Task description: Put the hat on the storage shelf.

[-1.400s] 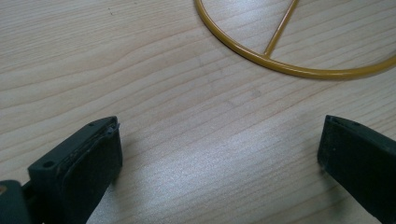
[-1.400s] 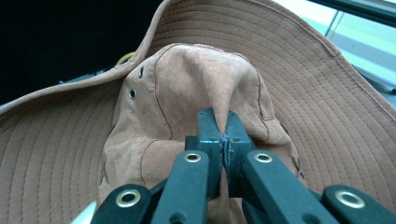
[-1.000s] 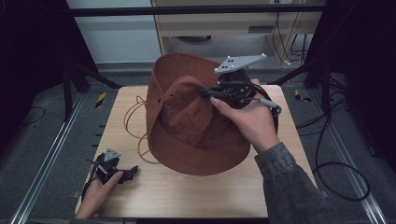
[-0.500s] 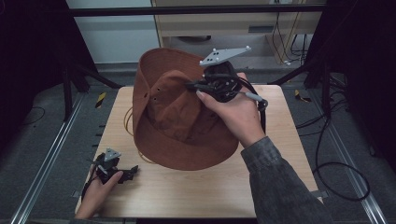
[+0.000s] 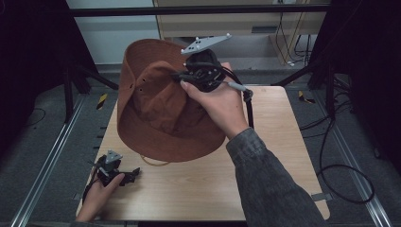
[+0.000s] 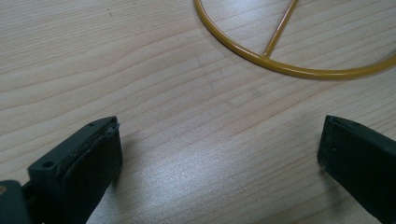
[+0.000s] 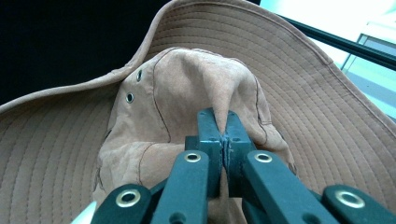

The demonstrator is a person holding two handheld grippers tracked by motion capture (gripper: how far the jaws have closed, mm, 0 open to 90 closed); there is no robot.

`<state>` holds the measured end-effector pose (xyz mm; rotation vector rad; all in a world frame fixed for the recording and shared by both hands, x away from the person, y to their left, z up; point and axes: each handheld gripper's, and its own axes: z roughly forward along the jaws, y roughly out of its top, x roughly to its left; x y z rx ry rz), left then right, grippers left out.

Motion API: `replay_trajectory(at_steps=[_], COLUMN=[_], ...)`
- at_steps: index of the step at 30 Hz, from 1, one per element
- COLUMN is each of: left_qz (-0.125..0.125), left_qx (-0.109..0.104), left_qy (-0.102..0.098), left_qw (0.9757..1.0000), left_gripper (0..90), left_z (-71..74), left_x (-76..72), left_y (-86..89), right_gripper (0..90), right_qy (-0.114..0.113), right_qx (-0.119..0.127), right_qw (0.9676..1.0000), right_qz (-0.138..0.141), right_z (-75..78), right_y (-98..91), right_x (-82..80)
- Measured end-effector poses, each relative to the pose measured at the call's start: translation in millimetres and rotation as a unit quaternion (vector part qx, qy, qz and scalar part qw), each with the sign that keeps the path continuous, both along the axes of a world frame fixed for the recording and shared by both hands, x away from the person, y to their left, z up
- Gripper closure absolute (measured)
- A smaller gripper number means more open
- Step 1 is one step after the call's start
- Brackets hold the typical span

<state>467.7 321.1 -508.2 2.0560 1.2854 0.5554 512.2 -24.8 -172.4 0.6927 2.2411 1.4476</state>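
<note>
Hat (image 5: 161,113) crown is being pinched by the right gripper (image 7: 223,133), jaws pressing together on a fold of brown cloth, lifting it tilted above the table (image 5: 279,156). Left gripper (image 6: 219,149) is resting low on the wood, jaws spreading wide, nothing between them, near a yellow wire ring (image 6: 280,70).

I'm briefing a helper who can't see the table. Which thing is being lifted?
Look above the wooden table: the right claw pinches a fold of a hat. It is brown, soft, wide-brimmed and stitched, unlike the thin yellow ring lying flat beneath.
</note>
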Motion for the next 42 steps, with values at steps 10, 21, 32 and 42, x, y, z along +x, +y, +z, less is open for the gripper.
replay_trajectory(at_steps=[10,21,32,42], left_qz=[-0.001,-0.003,-0.003,-0.007], left_qx=[0.0,0.002,0.002,0.004], left_qy=[0.0,0.0,0.002,0.003], left_qw=[1.0,1.0,1.0,1.0], left_gripper=[0.0,0.0,0.0,0.0], left_z=[0.0,0.2,0.3,0.6], left_x=[0.3,0.4,0.2,0.4], left_y=[0.0,0.3,0.3,0.7], right_gripper=[89.2,89.2,89.2,89.2], right_qy=[0.014,0.02,0.025,0.028], right_qx=[0.011,0.006,0.005,-0.006], right_qw=[0.9998,0.9998,0.9996,0.9994], right_qz=[-0.001,0.002,0.008,0.02], right_z=[-3.9,-8.4,-15.4,-20.1], right_y=[15.5,30.8,46.9,65.7], right_x=[12.6,26.2,34.8,37.4])
